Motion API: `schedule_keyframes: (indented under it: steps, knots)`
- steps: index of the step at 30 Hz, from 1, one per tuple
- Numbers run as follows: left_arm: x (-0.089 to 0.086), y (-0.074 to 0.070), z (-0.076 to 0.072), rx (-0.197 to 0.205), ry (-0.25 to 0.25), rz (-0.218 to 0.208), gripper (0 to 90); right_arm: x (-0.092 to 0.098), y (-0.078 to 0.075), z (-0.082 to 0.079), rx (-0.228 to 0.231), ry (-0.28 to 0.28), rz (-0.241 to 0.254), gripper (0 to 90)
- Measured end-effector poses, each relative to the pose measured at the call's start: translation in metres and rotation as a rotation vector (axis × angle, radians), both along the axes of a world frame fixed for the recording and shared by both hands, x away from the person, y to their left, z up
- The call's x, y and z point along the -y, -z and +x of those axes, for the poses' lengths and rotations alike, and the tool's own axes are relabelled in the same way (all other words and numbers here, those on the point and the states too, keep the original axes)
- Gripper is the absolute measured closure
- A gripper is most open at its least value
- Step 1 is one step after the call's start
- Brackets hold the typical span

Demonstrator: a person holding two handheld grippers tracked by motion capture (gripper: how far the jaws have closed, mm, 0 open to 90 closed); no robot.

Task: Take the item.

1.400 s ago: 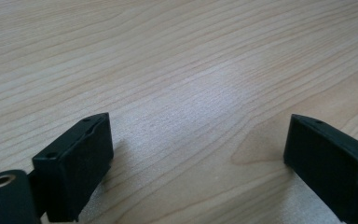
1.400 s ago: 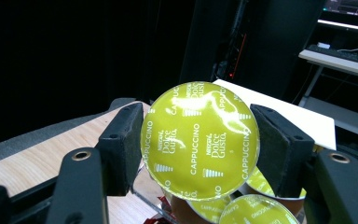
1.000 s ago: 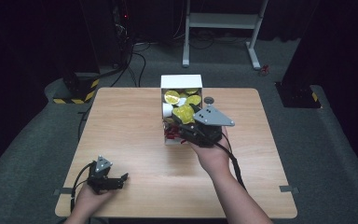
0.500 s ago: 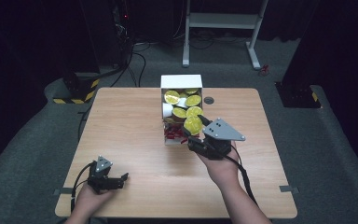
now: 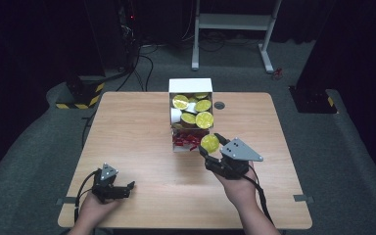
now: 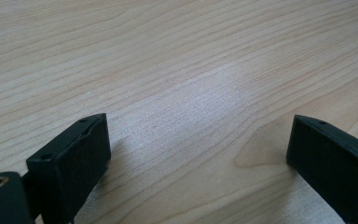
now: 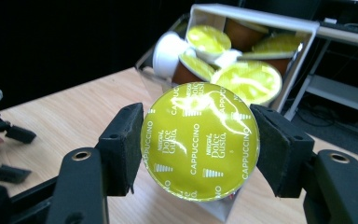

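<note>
yellow-green foil tops the cappuccino capsule [image 7: 200, 141] clamped between the jaws of the right gripper [image 5: 214, 146], held just in front of the white box [image 5: 191, 86] of capsules on the wooden table [image 5: 127, 127]. left gripper [image 5: 122, 188] rests near the table's front edge, jaws wide apart, holding nothing.

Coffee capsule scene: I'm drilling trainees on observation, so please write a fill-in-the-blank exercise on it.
1. The right claw is shut on a capsule whose lid is ____ in colour.
2. The word printed around that lid is ____.
3. The left claw rests with its jaws ____ over the bare table.
4. More capsules sit in a ____ box.

Missing words: yellow; cappuccino; open; white
</note>
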State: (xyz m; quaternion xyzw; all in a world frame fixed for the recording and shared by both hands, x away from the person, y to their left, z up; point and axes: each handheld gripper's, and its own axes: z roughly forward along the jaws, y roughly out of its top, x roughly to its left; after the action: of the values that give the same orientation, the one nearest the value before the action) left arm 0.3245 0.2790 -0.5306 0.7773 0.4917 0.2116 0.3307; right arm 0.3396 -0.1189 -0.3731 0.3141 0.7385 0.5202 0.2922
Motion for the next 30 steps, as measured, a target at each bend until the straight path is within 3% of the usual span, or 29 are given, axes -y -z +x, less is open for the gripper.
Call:
schedule_keyframes:
  steps: [18, 28, 30]
  knots:
    - [0.001, 0.0, 0.001, 0.002, -0.009, -0.001, 6.0, 0.022, 0.047, 0.007, -0.074, 0.014, -0.059, 38.4]
    - [0.002, 0.001, 0.003, -0.002, -0.016, 0.003, 3.7, 0.048, 0.071, 0.028, -0.102, 0.069, -0.054, 38.4]
    - [0.002, 0.001, 0.003, -0.002, -0.016, 0.003, 3.7, 0.057, 0.076, 0.035, -0.125, 0.091, -0.042, 38.4]
